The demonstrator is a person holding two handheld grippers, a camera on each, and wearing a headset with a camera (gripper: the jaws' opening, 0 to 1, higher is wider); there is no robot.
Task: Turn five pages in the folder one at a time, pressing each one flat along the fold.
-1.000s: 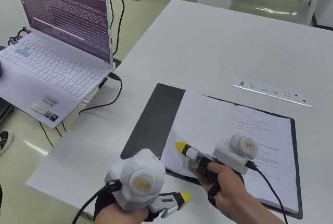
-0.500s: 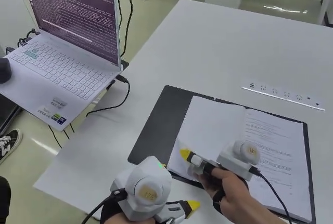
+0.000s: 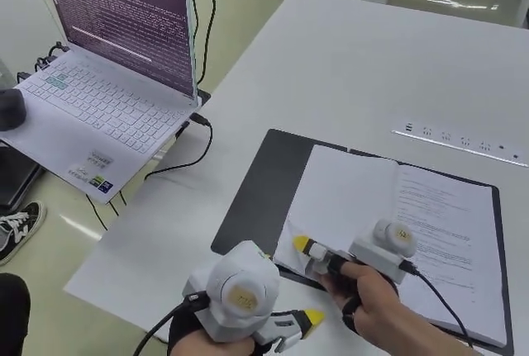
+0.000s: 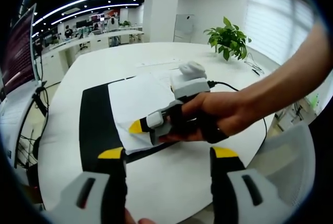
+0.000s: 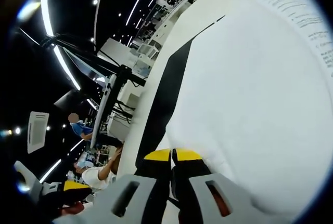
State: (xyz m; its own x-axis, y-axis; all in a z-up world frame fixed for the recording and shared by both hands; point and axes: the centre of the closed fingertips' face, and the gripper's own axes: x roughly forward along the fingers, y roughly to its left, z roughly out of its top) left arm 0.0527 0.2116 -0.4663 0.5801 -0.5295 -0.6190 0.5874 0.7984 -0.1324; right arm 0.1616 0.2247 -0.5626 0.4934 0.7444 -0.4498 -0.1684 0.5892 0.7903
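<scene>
While low, right claw (image 3: 302, 246) on page (image 3: 347, 193)

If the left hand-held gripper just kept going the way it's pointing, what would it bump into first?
Probably the person's right hand, holding the right hand-held gripper pinched on a corner of the page. It lies straight ahead of the open left hand-held gripper, though depth is unclear.

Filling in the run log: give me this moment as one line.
right gripper: shut on white paper page, near corner | left gripper: open, holding nothing | black folder: lying open on white table
</scene>
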